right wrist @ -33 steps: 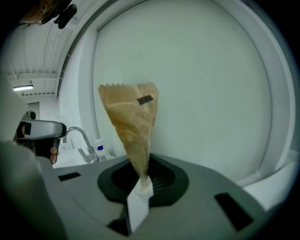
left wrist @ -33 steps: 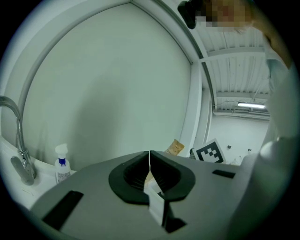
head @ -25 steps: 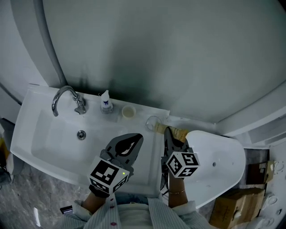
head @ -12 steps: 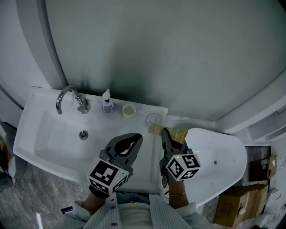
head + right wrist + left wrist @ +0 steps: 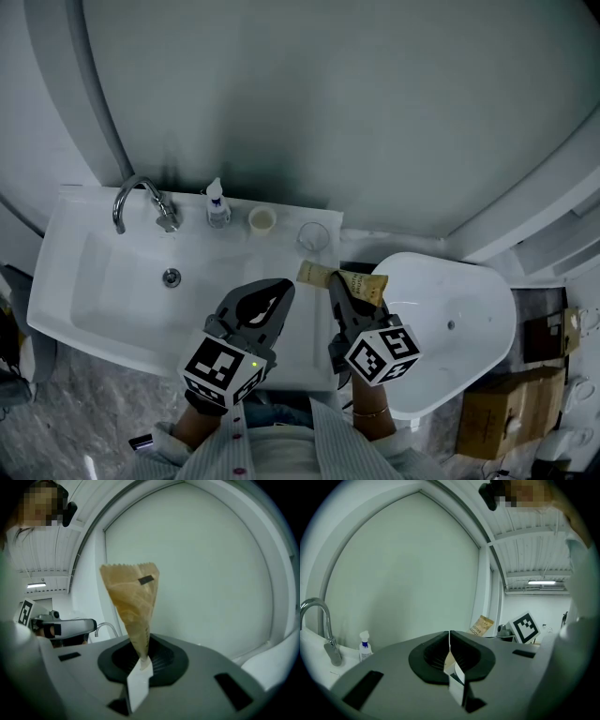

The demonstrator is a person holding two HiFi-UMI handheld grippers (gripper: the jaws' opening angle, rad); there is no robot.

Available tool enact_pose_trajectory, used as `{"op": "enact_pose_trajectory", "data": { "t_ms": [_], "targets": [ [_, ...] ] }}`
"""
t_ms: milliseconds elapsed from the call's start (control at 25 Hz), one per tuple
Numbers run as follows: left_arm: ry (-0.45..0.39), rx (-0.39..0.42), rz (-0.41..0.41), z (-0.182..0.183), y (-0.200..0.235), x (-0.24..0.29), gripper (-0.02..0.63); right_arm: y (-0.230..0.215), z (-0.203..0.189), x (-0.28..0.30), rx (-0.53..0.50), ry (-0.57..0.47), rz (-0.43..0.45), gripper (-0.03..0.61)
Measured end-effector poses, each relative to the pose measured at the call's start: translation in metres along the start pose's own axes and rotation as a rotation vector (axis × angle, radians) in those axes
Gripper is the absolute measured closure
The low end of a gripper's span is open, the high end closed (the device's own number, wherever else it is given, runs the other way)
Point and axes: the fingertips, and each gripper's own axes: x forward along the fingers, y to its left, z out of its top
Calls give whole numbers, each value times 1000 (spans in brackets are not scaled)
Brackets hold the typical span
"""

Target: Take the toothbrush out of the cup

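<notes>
right gripper [image 5: 339, 287] has its jaws clamped on the lower end of the toothbrush packet [image 5: 364, 280], a brown paper sleeve. in the right gripper view the packet [image 5: 132, 603] stands up out of the pinch [image 5: 140, 657] and widens to a crimped top edge. seen from above, it lies crosswise in the air over the right end of the sink [image 5: 94, 291], clear of the glass cup [image 5: 314, 236] and just in front of it. that cup stands on the back ledge, with a small pale cup [image 5: 262, 220], a spray bottle [image 5: 217, 203] and the faucet [image 5: 136, 199] in a row to its left. left gripper [image 5: 276, 291] hangs beside the right one over the basin's front, its jaws closed tip to tip with nothing between them [image 5: 450, 637].
</notes>
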Motion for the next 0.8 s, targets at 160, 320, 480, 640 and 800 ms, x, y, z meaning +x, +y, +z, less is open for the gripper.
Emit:
{"op": "enact_pose_trajectory", "data": {
  "t_ms": [160, 320, 480, 640, 800],
  "targets": [
    [5, 0, -14, -3, -8, -4, 592, 10, -3, -10, -6, 1, 12, 534],
    [11, 3, -27, -6, -15, -7, 592, 18, -4, -20, -8, -5, 20, 534],
    [19, 6, -35, -10, -22, -10, 592, 23, -5, -30, -11, -10, 25, 534],
    [24, 12, -44, -11, -27, -13, 592, 27, -9, -39, -18, -4, 28, 534],
    [27, 15, -51, -12, -31, -16, 592, 32, -13, -44, -26, 6, 37, 535]
  ]
}}
